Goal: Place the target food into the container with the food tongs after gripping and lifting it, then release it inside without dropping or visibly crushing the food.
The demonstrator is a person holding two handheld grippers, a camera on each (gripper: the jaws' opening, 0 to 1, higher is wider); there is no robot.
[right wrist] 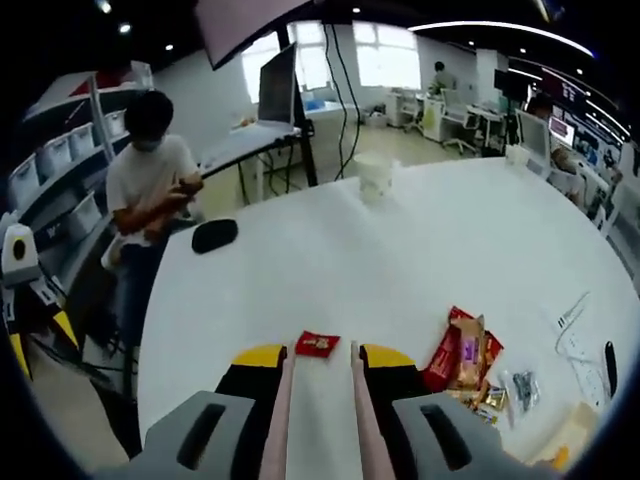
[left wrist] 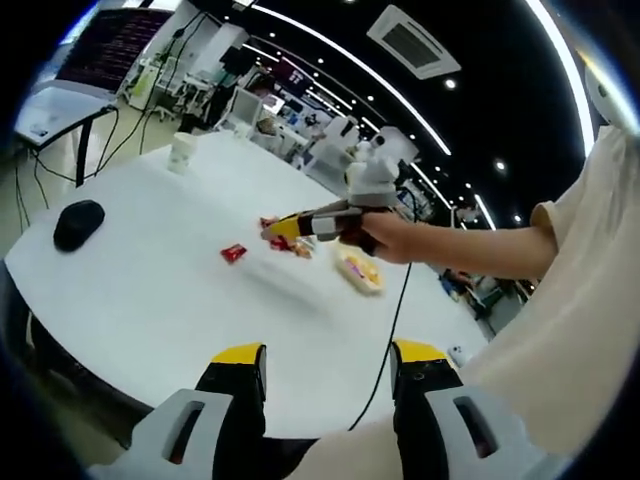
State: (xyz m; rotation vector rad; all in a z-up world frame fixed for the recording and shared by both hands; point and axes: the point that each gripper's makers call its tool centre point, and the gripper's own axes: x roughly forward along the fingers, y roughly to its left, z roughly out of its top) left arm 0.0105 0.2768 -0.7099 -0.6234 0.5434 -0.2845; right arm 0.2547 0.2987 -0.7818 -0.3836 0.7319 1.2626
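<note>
Here the right claw (right wrist: pixel 320 352) holds tongs (right wrist: pixel 318 420) beside an unreadable red packet (right wrist: pixel 317 344).

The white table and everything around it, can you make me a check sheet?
Surface: white table, round-edged.
Job's things: small red packet just past the tongs; container with food.
Clutter: snack packets, black mouse, white cup.
Grippers: right gripper holds the tongs, open; left gripper open, empty.
Cables: black cable over the table edge.
Surroundings: seated person, desks, monitors.
</note>
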